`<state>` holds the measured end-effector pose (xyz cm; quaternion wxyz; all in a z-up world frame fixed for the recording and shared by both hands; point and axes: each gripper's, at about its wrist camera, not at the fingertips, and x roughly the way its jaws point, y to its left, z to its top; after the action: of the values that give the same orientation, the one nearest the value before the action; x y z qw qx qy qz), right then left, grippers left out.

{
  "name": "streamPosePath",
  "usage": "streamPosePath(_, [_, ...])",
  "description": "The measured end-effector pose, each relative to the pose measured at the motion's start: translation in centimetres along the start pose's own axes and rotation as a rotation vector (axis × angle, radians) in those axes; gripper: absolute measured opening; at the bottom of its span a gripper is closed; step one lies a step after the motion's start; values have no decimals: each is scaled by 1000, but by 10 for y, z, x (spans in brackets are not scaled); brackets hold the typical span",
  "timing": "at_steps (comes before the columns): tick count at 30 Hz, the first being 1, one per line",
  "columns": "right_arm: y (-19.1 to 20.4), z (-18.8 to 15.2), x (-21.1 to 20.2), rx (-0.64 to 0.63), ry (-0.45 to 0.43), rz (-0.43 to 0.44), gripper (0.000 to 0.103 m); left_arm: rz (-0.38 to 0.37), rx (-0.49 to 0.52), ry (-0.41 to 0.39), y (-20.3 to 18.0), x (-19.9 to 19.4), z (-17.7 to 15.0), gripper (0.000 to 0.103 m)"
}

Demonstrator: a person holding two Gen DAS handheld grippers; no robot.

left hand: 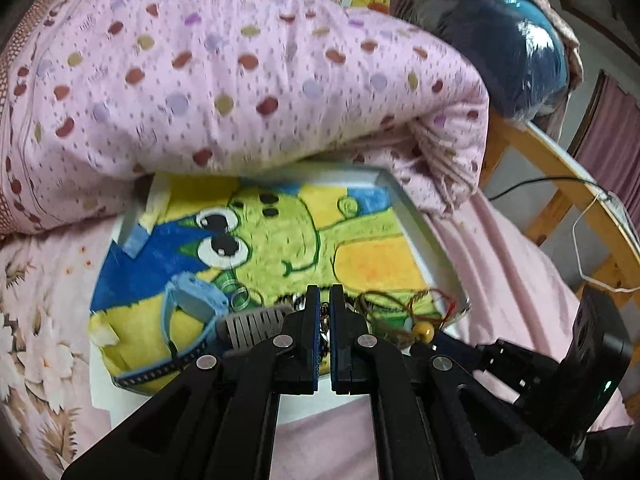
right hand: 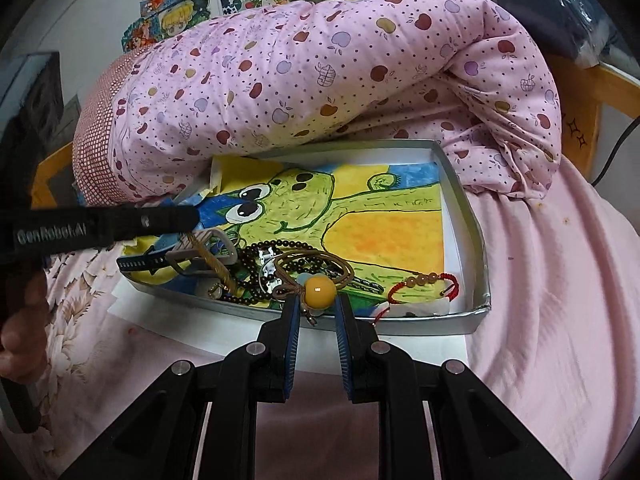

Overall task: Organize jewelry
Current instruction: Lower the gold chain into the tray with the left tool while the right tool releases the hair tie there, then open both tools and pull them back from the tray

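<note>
A shallow silver-rimmed tray [right hand: 464,204] lined with a frog drawing lies on the bed. In it are a dark bead necklace [right hand: 256,272], a red string bracelet [right hand: 424,280], a blue watch [left hand: 192,300] and a grey strap [left hand: 256,322]. My right gripper [right hand: 318,304] hovers at the tray's near rim, its tips closed on a yellow bead [right hand: 320,290] tied to a brown cord loop [right hand: 316,260]. My left gripper [right hand: 192,216] reaches in from the left over the watches. It is shut on a golden-brown braided cord [right hand: 208,258] that hangs down from its tip.
A rolled pink apple-print quilt [right hand: 320,80] overhangs the tray's far side. A pink sheet [right hand: 540,300] covers the bed to the right and white paper [right hand: 192,320] lies under the tray. A wooden bed rail [left hand: 568,184] runs along the right. A person's hand [right hand: 20,320] holds the left gripper.
</note>
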<state>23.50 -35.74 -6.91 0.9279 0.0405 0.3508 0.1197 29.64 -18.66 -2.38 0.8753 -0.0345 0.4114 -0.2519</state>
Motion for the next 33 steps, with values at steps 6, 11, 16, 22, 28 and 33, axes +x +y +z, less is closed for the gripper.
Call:
streamPosePath(6, [1,0,-2,10,-5,-1,18,-3,-12,57,1,9,-10,2])
streamPosePath(11, [1,0,-5,21,-11,-6,24,30,-4,77,-1,11,-11,5])
streamPosePath(16, [-2,3,-21,45,-56,-13,41,51,-24,69,2,7,-12,39])
streamPosePath(22, [2,11,-50,49,-141,-39,64,86,-33,17,2,-8,-13,53])
streamPosePath(28, [9,17,-84,55,-216,-71,80,110,-54,-105,1,-38,-15,80])
streamPosePath(33, [18,20,-115,53,-273,-80,92,145,-61,-181,1,-66,-20,92])
